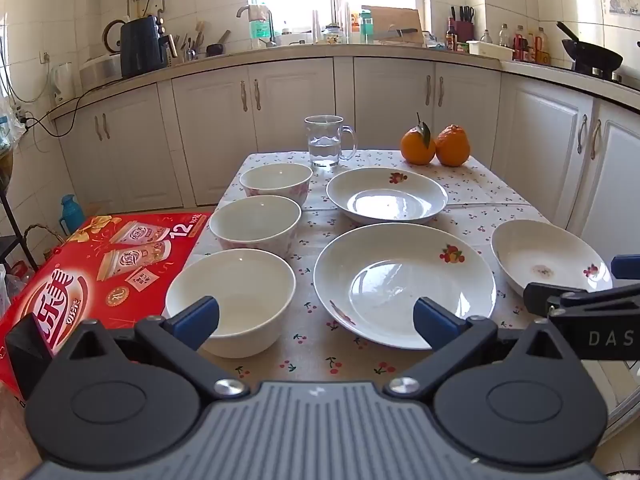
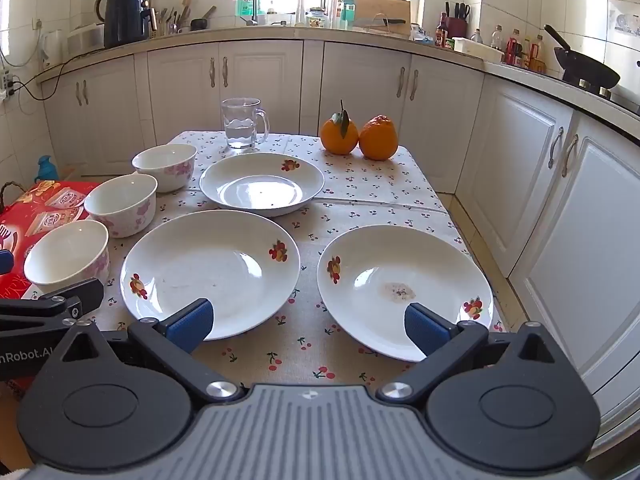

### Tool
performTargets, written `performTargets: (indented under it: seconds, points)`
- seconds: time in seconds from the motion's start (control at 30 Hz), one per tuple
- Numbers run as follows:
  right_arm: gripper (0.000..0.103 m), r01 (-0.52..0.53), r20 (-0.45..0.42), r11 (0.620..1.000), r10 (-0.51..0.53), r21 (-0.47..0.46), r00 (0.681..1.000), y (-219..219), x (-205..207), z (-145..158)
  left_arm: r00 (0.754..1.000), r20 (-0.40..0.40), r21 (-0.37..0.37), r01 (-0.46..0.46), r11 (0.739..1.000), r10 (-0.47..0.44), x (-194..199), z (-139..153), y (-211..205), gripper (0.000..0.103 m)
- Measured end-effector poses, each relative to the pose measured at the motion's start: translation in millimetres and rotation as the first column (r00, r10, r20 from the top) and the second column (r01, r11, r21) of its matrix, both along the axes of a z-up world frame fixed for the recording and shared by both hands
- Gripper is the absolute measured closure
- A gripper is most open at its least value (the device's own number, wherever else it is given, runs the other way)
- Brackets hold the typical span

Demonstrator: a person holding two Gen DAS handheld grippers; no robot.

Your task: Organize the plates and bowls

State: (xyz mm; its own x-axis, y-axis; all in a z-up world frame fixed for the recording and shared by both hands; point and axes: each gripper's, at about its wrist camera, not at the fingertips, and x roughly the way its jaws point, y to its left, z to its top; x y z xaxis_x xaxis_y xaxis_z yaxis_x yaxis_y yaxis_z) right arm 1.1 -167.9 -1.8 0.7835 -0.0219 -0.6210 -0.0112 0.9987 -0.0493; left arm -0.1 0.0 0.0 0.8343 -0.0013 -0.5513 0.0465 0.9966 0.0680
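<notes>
Three white bowls stand in a column on the table's left: near bowl [image 1: 232,300] [image 2: 68,254], middle bowl [image 1: 256,222] [image 2: 122,202], far bowl [image 1: 276,180] [image 2: 166,164]. Three white plates with fruit prints lie to their right: far plate [image 1: 386,194] [image 2: 262,182], centre plate [image 1: 404,280] [image 2: 210,268], right plate [image 1: 550,256] [image 2: 404,284] with a brown stain. My left gripper [image 1: 316,322] is open and empty above the near table edge, between the near bowl and the centre plate. My right gripper [image 2: 308,326] is open and empty between the centre and right plates.
A glass mug of water [image 1: 326,140] [image 2: 240,122] and two oranges [image 1: 434,146] [image 2: 358,136] stand at the table's far end. A red carton [image 1: 92,264] sits left of the table. White cabinets surround the cherry-print tablecloth [image 2: 360,184].
</notes>
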Motion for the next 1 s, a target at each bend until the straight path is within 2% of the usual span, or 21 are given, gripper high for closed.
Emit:
performTargets:
  seconds: [0.4, 0.47, 1.0]
  points:
    - [0.0, 0.0, -0.002, 1.0, 0.0, 0.006, 1.0, -8.2, 8.4, -4.1, 1.0, -0.002, -0.006, -0.001, 1.0, 0.001, 1.3, -1.9, -0.8, 0.0]
    - [0.0, 0.0, 0.013, 1.0, 0.0, -0.016, 1.0, 1.8, -1.7, 1.4, 1.0, 0.0, -0.012, 0.001, 1.0, -0.001, -0.4, -1.7, 2.3, 0.0]
    - [0.0, 0.005, 0.02, 1.0, -0.004, -0.028, 1.0, 3.2, -2.7, 0.9, 1.0, -0.002, -0.018, -0.003, 1.0, 0.003, -1.6, -0.5, 0.7, 0.001]
